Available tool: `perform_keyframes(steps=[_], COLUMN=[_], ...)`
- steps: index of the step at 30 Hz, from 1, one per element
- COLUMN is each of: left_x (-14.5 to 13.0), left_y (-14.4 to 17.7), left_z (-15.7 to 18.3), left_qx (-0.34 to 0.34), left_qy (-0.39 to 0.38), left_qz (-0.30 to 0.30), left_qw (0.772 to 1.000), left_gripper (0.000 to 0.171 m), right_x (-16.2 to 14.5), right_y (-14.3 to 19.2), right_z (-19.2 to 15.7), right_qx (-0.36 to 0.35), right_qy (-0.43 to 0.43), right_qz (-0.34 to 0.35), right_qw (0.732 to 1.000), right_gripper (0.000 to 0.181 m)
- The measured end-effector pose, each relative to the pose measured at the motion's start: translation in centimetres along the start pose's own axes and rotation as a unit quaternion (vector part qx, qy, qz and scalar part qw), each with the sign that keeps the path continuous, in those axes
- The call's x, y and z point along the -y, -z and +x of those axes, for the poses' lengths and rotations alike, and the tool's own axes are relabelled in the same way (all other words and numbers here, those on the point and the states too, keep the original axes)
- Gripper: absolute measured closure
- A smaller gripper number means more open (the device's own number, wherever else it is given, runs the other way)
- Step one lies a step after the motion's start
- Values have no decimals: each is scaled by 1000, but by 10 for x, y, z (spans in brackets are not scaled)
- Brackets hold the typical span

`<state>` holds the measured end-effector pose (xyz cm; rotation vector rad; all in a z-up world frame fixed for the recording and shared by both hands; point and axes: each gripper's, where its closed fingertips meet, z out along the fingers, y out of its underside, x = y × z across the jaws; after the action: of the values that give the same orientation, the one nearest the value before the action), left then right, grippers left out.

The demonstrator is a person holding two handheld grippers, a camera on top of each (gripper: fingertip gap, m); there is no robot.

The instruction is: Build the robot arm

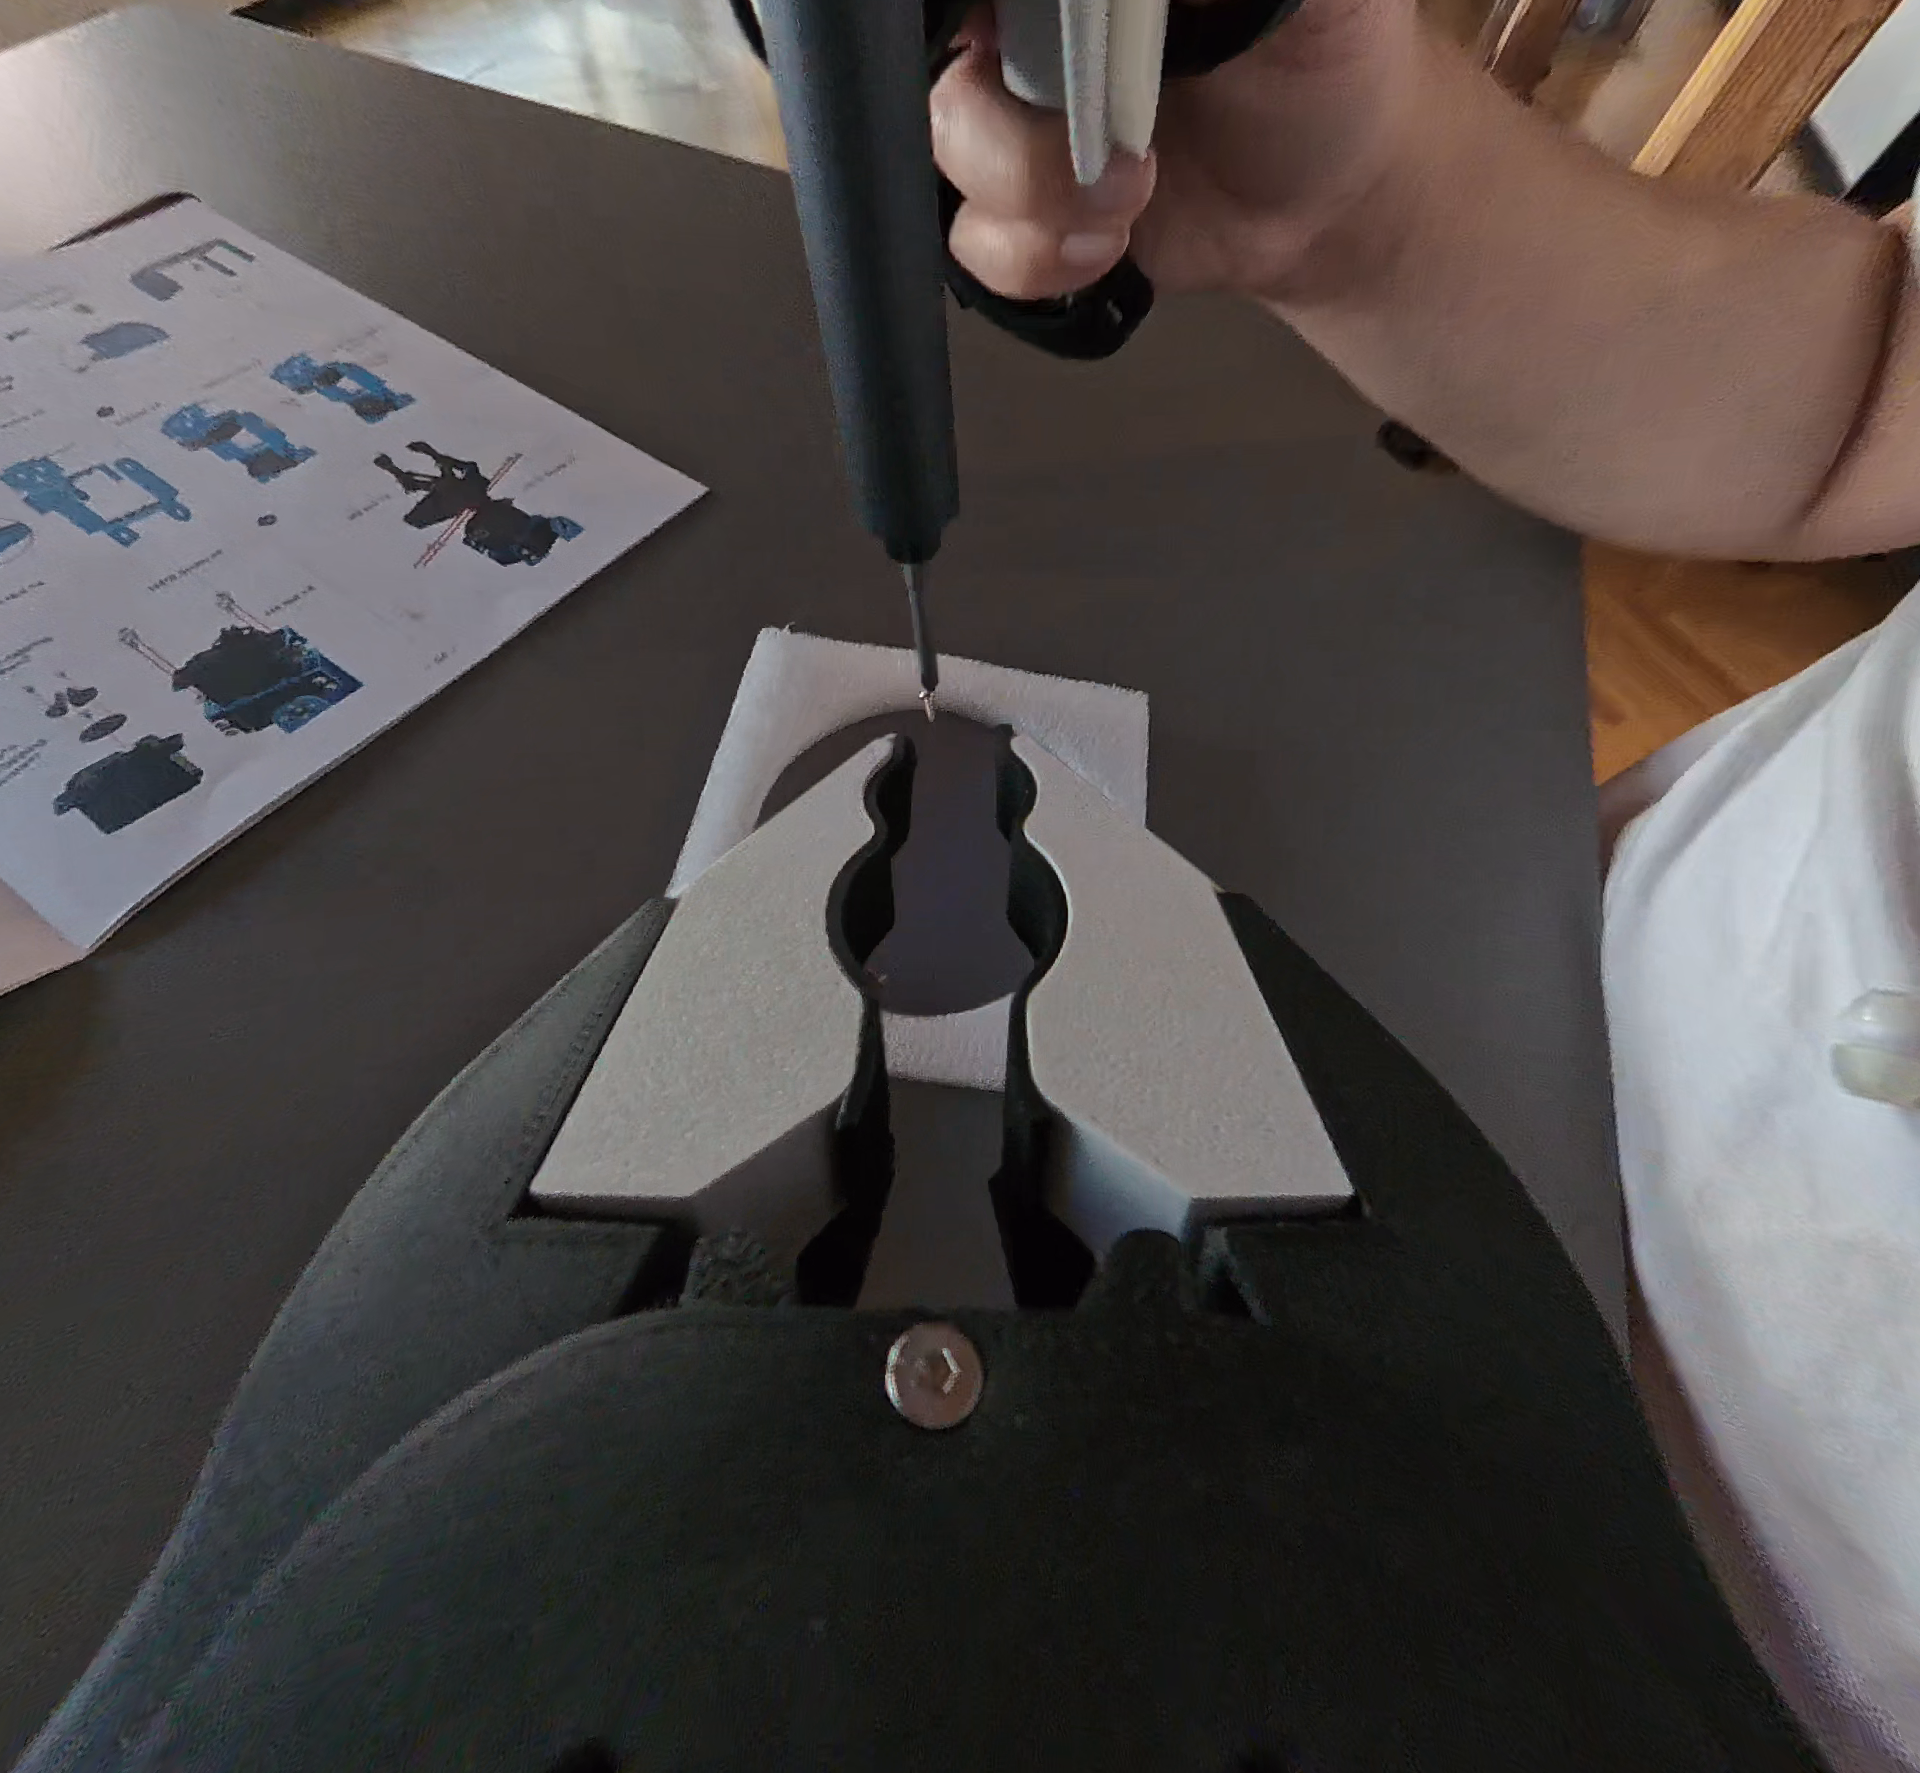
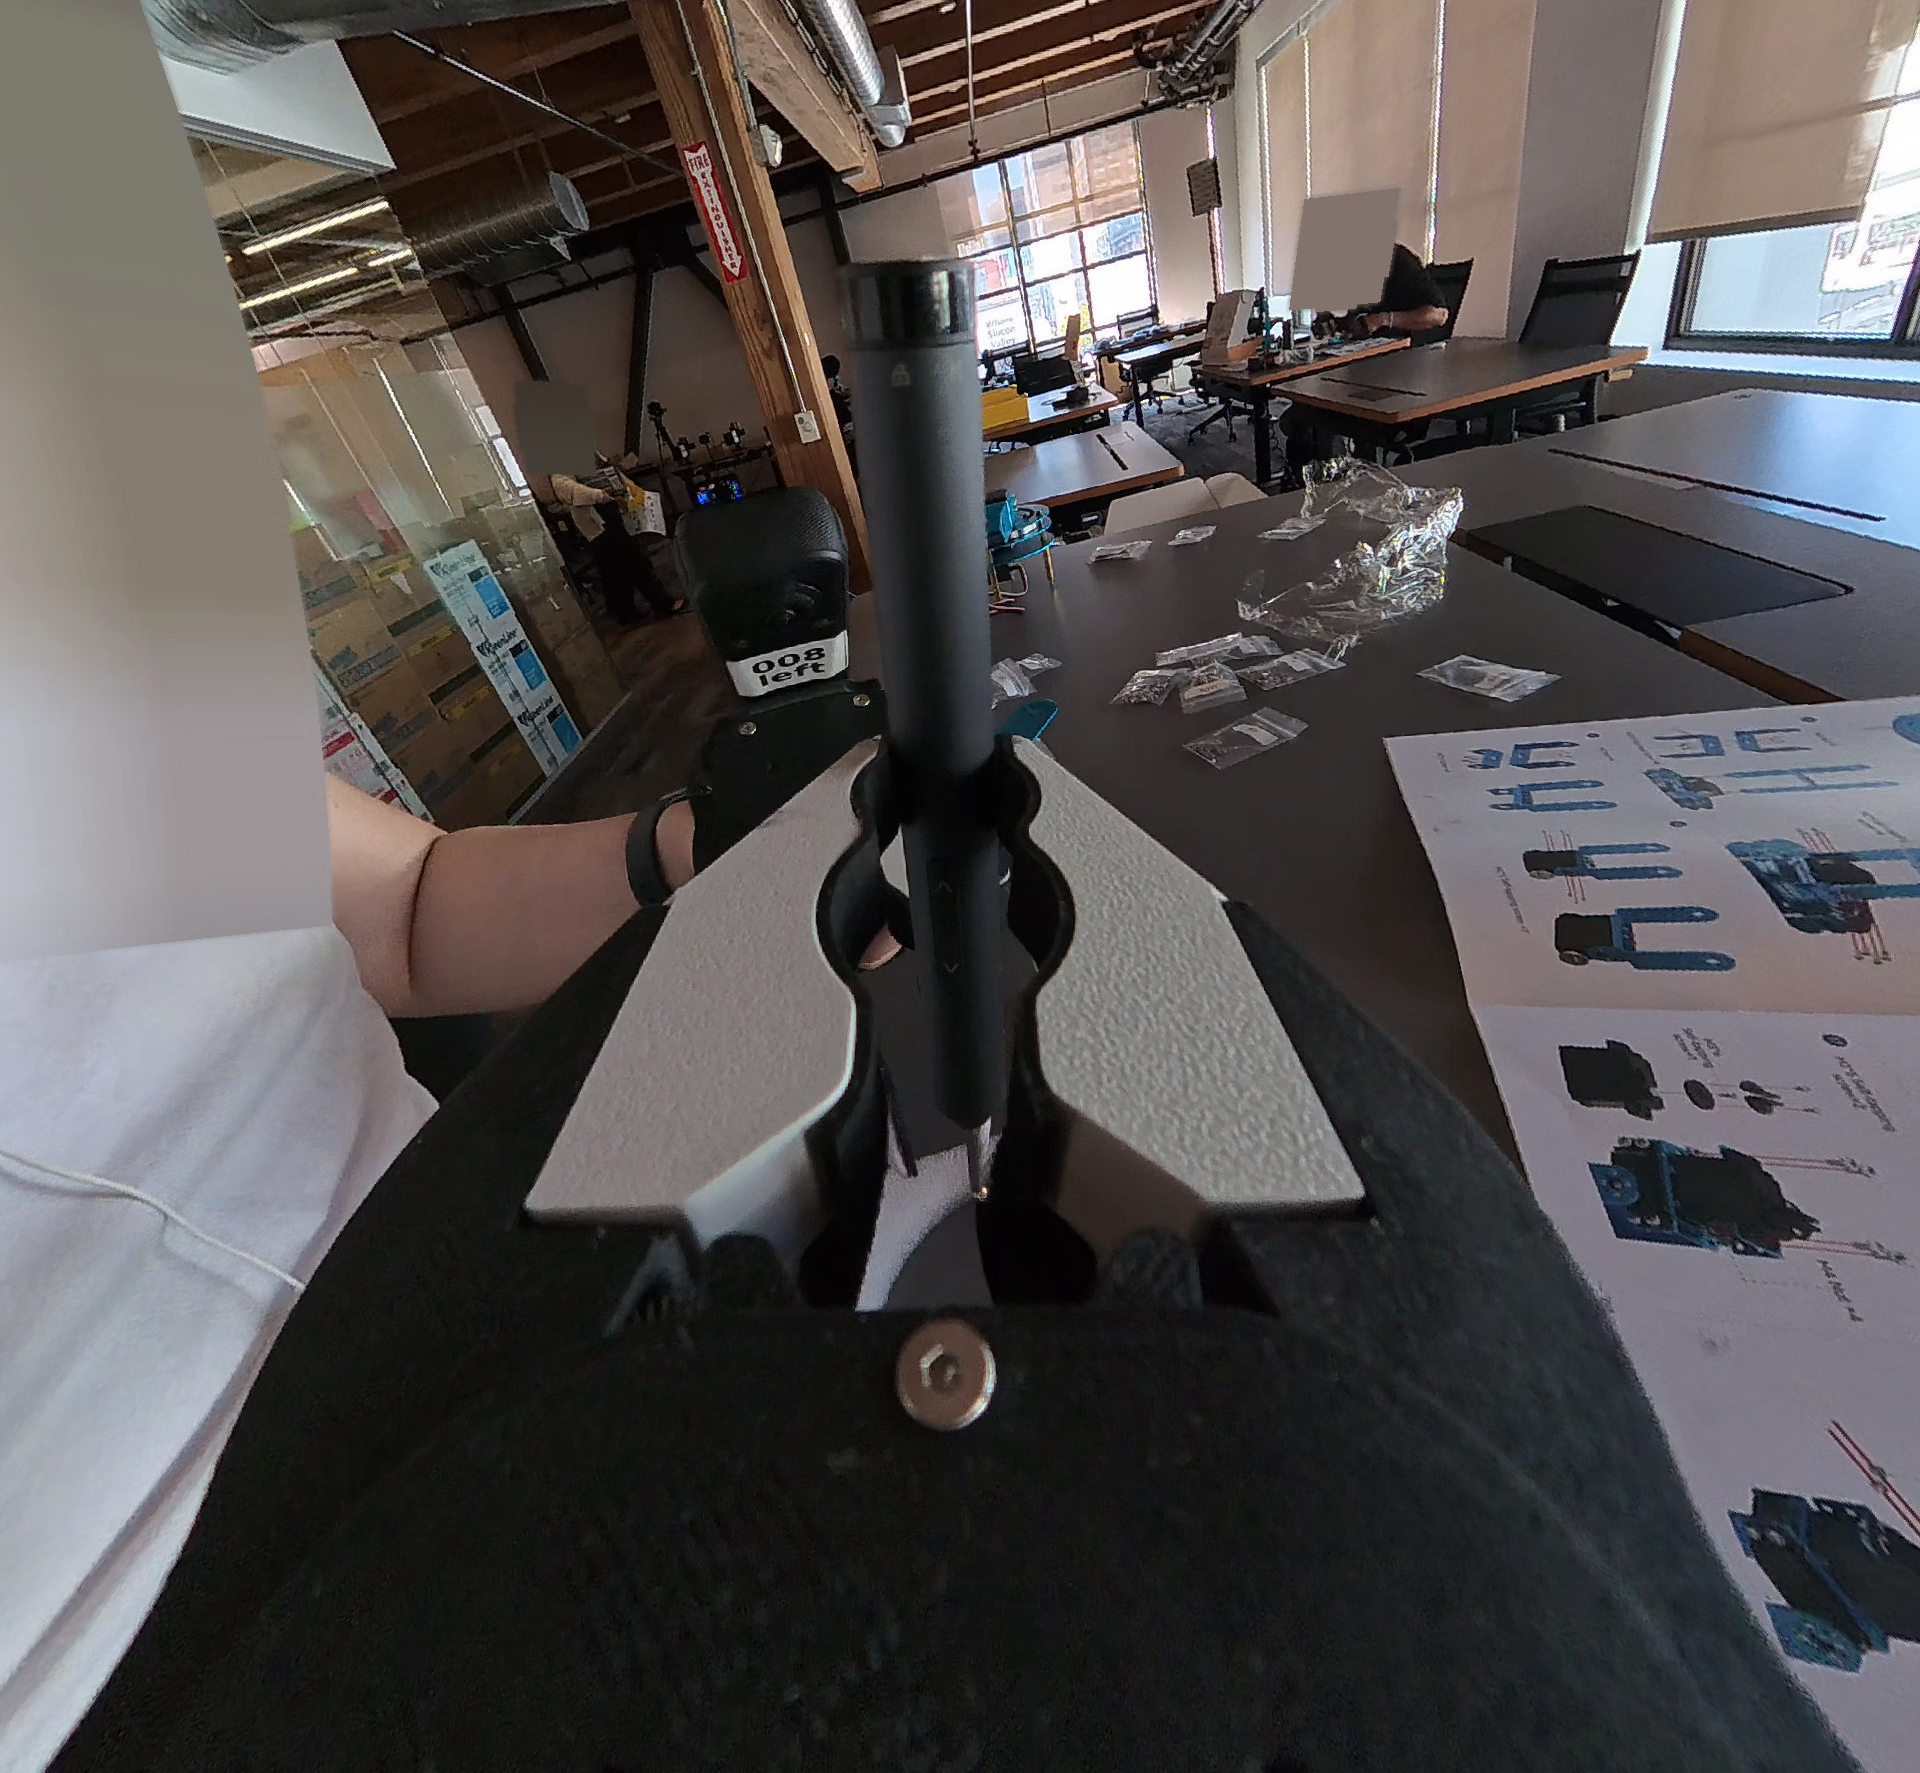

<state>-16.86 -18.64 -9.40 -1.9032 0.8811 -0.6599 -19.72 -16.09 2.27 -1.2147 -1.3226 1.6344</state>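
Looking over the wide dark grey desk (image 1: 1299,580), we see it carries everything here. On its left part lies a large white printed sheet with blue and black assembly drawings (image 1: 260,518); in the right wrist view the same sheet (image 2: 1683,1048) lies at the right. Farther back on the desk in that view are a crumpled piece of clear plastic wrap (image 2: 1361,549) and several small clear bags with tiny metal parts (image 2: 1226,684).

Our left claw (image 1: 951,788) has its black and white fingers (image 1: 769,996) spread a little, and nothing is between them. It hovers just above a flat white foam piece with a round hole (image 1: 1081,736) which lies on the desk.

Our right claw (image 2: 940,778) is pinching a long dark grey pen-shaped electric screwdriver (image 2: 920,580), which stands almost upright. In the left wrist view this screwdriver (image 1: 883,269) comes down from above, and a bare hand (image 1: 1195,196) holds the claw's handle. A very small silver screw (image 1: 928,707) hangs at its thin bit, at the far edge of the hole in the foam.
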Motion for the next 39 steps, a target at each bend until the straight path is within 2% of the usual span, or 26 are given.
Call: perform_keyframes(steps=[5, 12, 16, 23, 27, 30, 32, 35, 39], left_x=[10, 6, 6, 8, 25, 51, 64, 78, 89], left_y=[2, -5, -6, -4, 12, 38, 54, 69, 76], left_z=[-5, -4, -4, -1, 5, 17, 24, 29, 35], left_qx=[21, 27, 22, 31, 40, 30, 24, 18, 1], left_qy=[-3, -17, -15, -38, -29, -13, -6, 5, 18], left_qz=[27, 12, 17, 30, 115, 235, 293, 340, 365], left_qw=[999, 999, 1000, 998, 992, 971, 956, 940, 931], left_gripper=[162, 162, 171, 171, 171, 171, 171, 171, 171], right_x=[5, 6, 7, 14, 42, 74, 92, 109, 116], right_y=[-2, -4, -3, 0, 4, 3, -1, -10, -22], right_z=[-2, -5, -6, -9, -18, -25, -31, -43, -50], right_qx=[3, 5, 5, 8, 5, -6, 0, 30, 44], right_qy=[4, 7, 7, 5, -4, -24, -35, -60, -63], right_qz=[5, 5, 6, 24, 65, 96, 111, 123, 124], right_qw=[1000, 1000, 1000, 1000, 998, 995, 993, 990, 989], right_gripper=[164, 164, 164, 164, 164, 164, 164, 164, 164])
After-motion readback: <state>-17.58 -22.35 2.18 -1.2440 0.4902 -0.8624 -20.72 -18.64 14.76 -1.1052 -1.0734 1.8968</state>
